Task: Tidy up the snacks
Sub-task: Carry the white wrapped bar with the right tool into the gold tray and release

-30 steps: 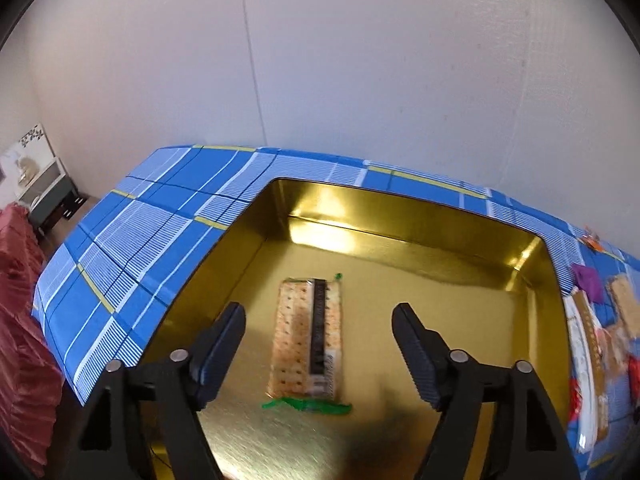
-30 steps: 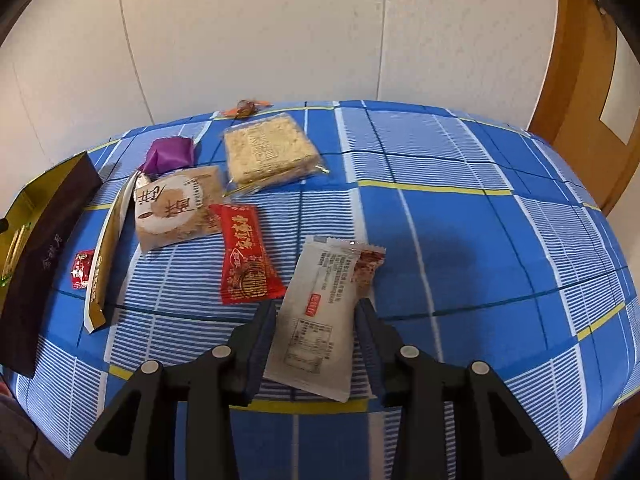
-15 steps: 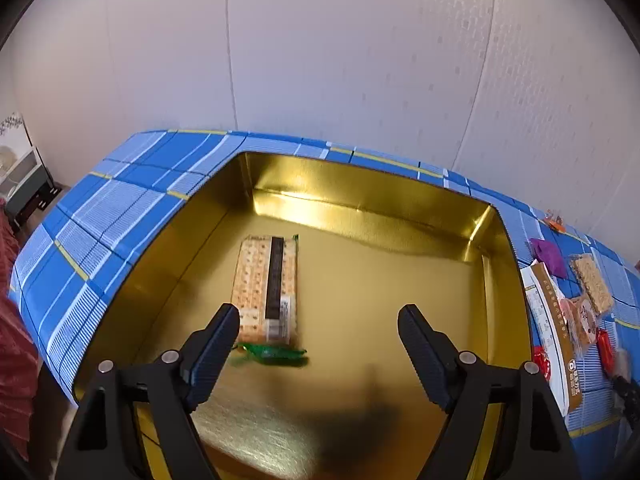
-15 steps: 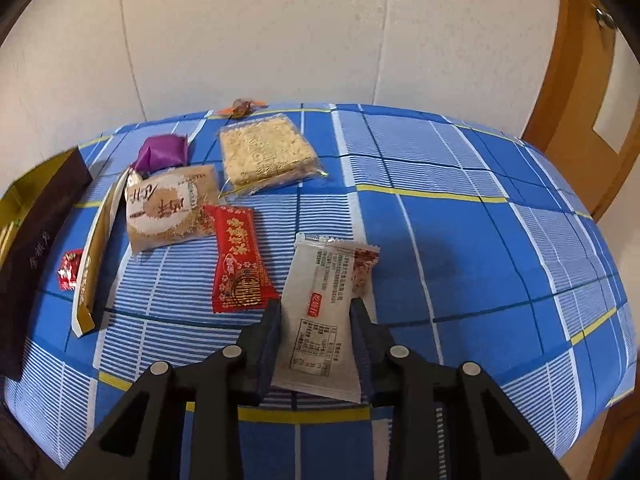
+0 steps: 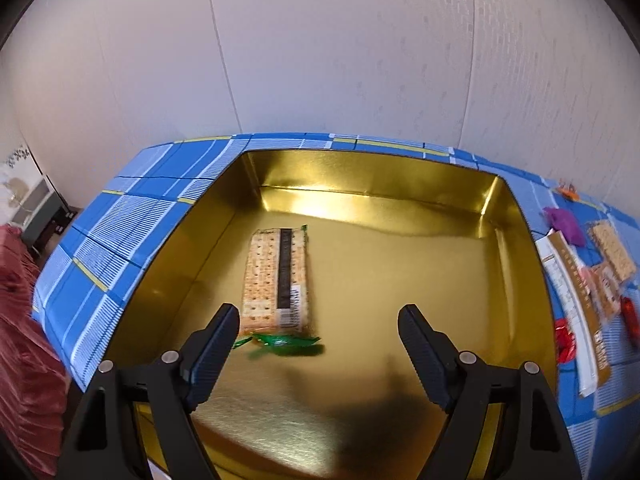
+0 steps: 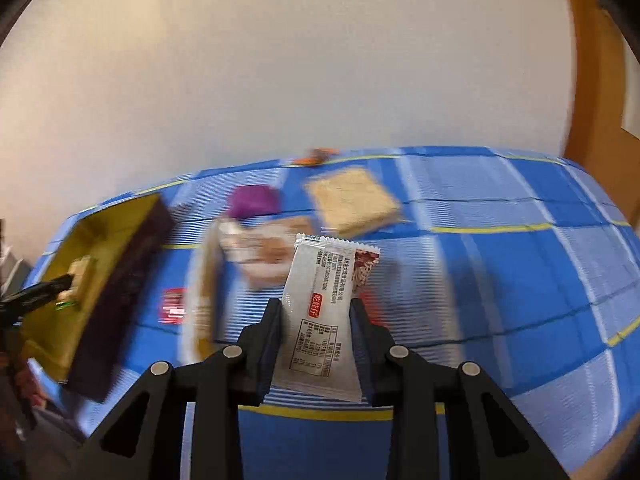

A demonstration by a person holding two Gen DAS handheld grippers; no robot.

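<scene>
right gripper (image 6: 316,312) clenched on white packet (image 6: 324,312), now lifted clear of blue cloth (image 6: 520,272) | left gripper (image 5: 316,332) spread wide, empty, over gold tin (image 5: 360,176) holding cracker pack (image 5: 276,276) | pickup done, carry to tin next

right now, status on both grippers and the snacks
Left gripper open, empty, over the gold tin. Right gripper shut on white snack packet, lifted. Cracker pack in tin. Path clear.
</scene>
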